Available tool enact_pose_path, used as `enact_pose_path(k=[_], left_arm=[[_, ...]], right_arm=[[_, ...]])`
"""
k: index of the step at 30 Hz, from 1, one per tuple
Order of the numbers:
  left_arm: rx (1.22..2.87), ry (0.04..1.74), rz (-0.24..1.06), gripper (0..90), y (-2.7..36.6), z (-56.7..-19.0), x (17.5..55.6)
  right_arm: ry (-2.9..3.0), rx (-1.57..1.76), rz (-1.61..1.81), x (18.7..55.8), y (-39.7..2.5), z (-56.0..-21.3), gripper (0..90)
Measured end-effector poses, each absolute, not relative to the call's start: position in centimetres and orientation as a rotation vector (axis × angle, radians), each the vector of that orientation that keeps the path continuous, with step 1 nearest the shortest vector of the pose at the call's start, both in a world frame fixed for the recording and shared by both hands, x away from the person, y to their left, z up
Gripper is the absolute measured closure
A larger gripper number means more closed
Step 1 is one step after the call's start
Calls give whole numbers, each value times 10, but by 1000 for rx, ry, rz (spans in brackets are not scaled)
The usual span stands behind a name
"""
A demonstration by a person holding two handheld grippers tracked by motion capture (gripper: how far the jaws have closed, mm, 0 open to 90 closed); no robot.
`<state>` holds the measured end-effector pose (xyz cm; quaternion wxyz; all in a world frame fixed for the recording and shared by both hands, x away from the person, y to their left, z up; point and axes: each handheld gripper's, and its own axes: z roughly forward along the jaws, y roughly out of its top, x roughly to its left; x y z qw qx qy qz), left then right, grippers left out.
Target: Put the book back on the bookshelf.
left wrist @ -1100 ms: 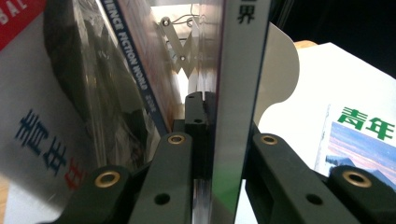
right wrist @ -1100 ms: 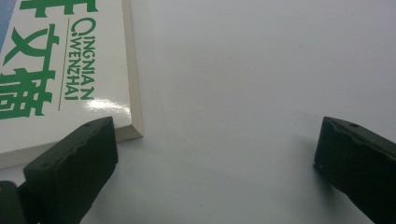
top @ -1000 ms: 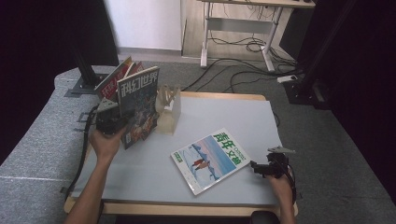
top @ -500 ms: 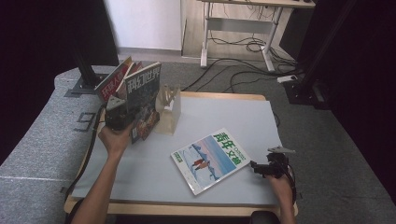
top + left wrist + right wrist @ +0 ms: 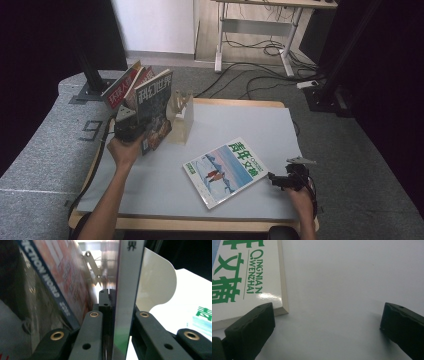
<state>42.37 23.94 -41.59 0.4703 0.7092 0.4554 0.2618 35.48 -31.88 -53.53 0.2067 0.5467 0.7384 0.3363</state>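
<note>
Magazine with the dark cover now stands nearly upright at the table's far left corner, raised and swung closer to the leaning red magazines than a second ago; I judge it is almost shelved against the clear bookend. Second magazine, blue and white with green lettering, lies flat mid-table, untouched. My left gripper is clamped on the dark magazine's lower edge, spine between the jaws. My right gripper rests spread wide just beside the flat magazine's corner, holding nothing.
</note>
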Motion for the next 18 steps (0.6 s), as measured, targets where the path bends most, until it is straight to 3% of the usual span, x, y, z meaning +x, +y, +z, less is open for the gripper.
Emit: enact_pose_path(k=[11, 18], left_arm=[[1870, 1144, 568, 817, 247, -411, 420], [1899, 1149, 592, 798, 246, -408, 420]], right_arm=[[2057, 1523, 937, 355, -319, -535, 0], [2057, 1523, 937, 355, -319, -535, 0]])
